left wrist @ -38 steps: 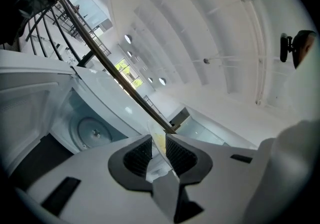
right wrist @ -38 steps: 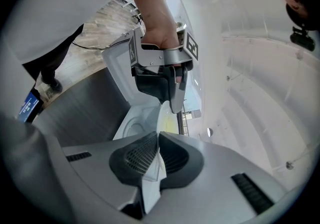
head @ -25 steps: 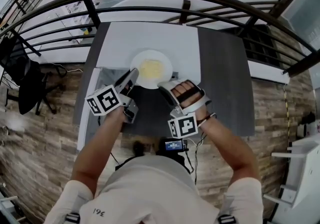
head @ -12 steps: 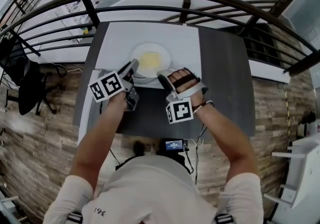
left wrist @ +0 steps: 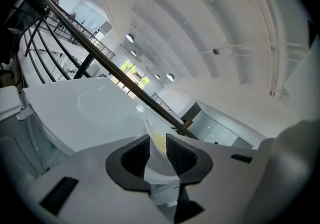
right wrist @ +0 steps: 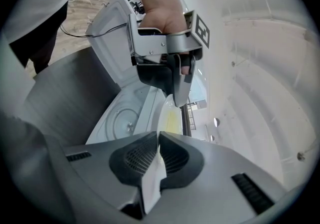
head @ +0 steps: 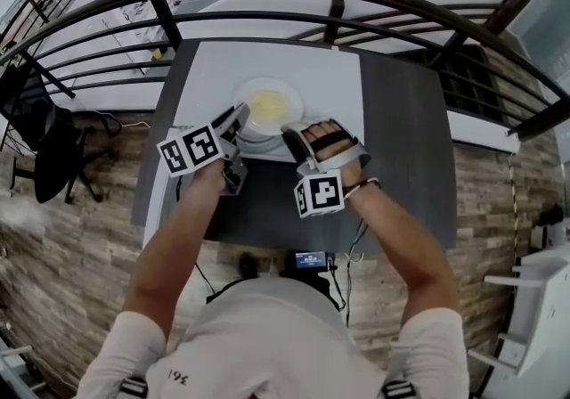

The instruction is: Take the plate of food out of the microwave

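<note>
Both grippers are clamping the plate (head: 267,105) by its rim. The left gripper (head: 239,114) is biting the left edge, and the right gripper (head: 290,134) is biting the near right edge.

- **Left gripper view:** the white rim is sitting pinched between the pads, with the yellow food (left wrist: 159,142) showing just past them.
- **Right gripper view:** a thin slice of rim is being squeezed between jaws that are nearly together. The other gripper is gripping the far side.

The plate is hanging in the air between the two grippers, in front of the microwave (head: 267,63). From the head view it is overlapping the microwave's white top. The turntable (right wrist: 121,120) is showing bare inside the cavity, below and beside the plate.

Judging progress:
- **Done:** the grasp and the lift-off are looking finished, and the plate is looking out of the cavity or at its mouth.
- **Left:** drawing it fully clear, lowering it onto the dark table (head: 401,148), and letting go.

The plate is looking roughly level, with the food staying central.
</note>
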`<state>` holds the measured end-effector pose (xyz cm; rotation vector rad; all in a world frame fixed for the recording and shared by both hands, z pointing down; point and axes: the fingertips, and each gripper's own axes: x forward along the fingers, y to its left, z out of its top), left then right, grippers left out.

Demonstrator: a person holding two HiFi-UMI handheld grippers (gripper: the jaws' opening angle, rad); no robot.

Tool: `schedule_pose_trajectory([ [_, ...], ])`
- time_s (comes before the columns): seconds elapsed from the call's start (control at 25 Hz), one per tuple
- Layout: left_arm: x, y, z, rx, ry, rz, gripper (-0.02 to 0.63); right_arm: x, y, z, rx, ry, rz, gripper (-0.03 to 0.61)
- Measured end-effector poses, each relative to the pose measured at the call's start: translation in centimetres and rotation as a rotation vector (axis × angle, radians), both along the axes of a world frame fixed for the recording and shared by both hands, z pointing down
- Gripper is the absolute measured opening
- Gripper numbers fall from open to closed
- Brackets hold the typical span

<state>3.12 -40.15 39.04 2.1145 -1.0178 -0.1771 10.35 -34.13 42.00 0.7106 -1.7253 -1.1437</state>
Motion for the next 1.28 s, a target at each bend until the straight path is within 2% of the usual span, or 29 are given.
schedule_pose_trajectory([
  [0.76,-1.5,1.7,0.6,-0.073,0.078,0.153,0.086,-0.6,0.1,0.4,0.009,0.030,0.014,0.015],
  [0.92,-0.8,2.6,0.4,-0.086,0.093,0.224,0.135,-0.1,-0.5,0.6,0.009,0.050,0.040,0.015],
  [1.28,-1.6,4.8,0.4,-0.053,0.100,0.201,0.140,-0.4,-0.8,0.5,-0.013,0.062,0.052,0.015],
])
